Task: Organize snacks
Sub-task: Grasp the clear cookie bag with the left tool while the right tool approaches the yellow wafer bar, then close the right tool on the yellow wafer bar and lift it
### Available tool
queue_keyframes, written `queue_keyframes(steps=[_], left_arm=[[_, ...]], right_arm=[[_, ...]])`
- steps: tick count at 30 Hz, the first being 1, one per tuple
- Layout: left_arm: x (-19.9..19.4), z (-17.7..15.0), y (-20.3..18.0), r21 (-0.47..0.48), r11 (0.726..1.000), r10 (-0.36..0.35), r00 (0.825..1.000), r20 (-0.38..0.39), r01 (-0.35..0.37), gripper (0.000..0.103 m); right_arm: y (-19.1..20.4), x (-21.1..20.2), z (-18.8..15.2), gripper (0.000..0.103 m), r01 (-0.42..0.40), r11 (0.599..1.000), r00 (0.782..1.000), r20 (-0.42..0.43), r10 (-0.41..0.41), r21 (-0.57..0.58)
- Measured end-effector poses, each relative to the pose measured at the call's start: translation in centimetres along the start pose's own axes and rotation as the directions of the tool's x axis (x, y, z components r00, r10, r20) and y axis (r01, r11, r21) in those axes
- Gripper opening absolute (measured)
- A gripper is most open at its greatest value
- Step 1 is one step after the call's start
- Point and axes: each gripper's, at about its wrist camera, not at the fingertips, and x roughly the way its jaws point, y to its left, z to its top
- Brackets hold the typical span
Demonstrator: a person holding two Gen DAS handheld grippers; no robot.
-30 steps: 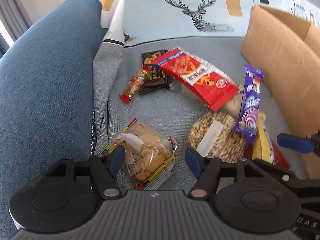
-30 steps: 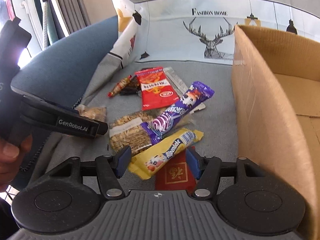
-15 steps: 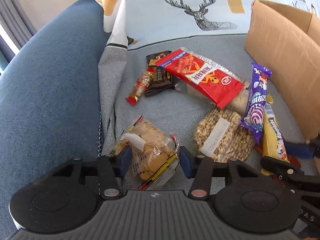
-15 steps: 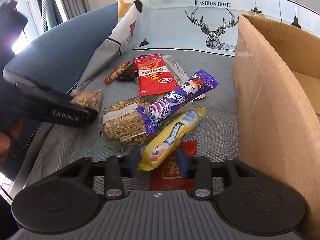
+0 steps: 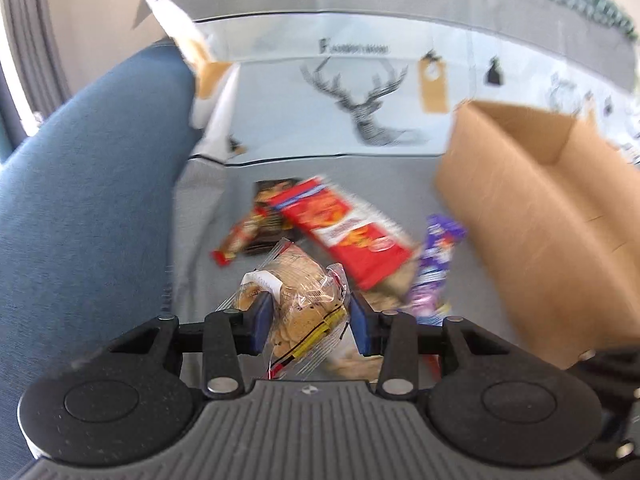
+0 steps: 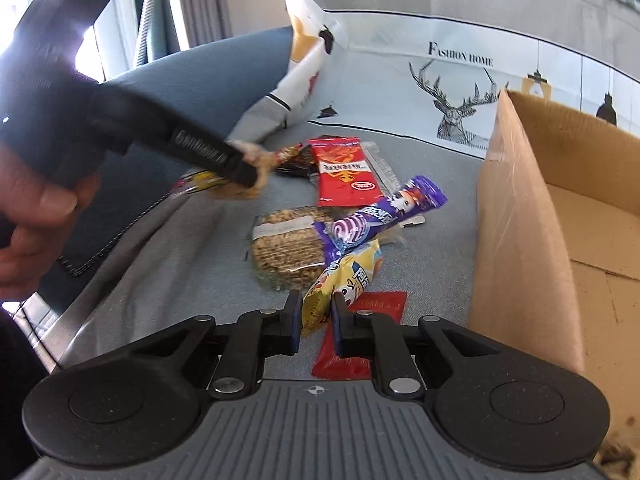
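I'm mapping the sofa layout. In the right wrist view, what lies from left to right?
Person's hand → left tongs → red snack packet → purple wrapper → cardboard box.

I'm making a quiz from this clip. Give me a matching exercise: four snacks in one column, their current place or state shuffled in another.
1. cookie bag
2. yellow snack pack
3. purple wrapper
4. red flat packet

a. lying partly on the granola pack
b. clamped in the left gripper
c. on the cushion under the right gripper
d. pinched by the right gripper

Pairs: 1-b, 2-d, 3-a, 4-c
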Motion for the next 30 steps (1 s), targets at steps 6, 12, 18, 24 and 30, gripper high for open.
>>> queue_keyframes(steps=[6, 12, 18, 24, 30], left_arm=[[0.7, -0.4, -1.9, 0.008, 0.981, -0.194, 0.977, -0.091, 0.196, 0.046], [2.2, -1.1, -3.1, 0.04, 0.975, -0.208, 0.961, -0.181, 0.219, 0.05], [2.9, -1.1, -1.6, -0.041, 0.98, -0.199, 0.96, -0.198, 0.194, 0.063], [3.9, -1.1, -1.0, -0.059, 0.99, -0.135, 0.958, -0.254, 0.124, 0.084], [4.8, -0.9, -0.1, -0.164, 0.98, -0.161, 0.943, -0.29, 0.117, 0.085]], right_arm=[[-0.2, -0.6, -0.3, 0.016, -0.067, 0.997, 0.994, -0.08, 0.068, 0.027], [-0.1, 0.1, -1.2, 0.019, -0.063, 0.998, 0.986, -0.158, 0.062, 0.002], [-0.2, 0.3, -1.1, 0.043, -0.058, 0.998, 0.99, -0.128, 0.057, -0.004], [-0.1, 1.3, -1.0, 0.046, -0.06, 0.998, 0.99, -0.128, 0.059, -0.006], [0.0, 1.8, -1.1, 0.053, -0.056, 0.998, 0.99, -0.127, 0.056, 0.009]])
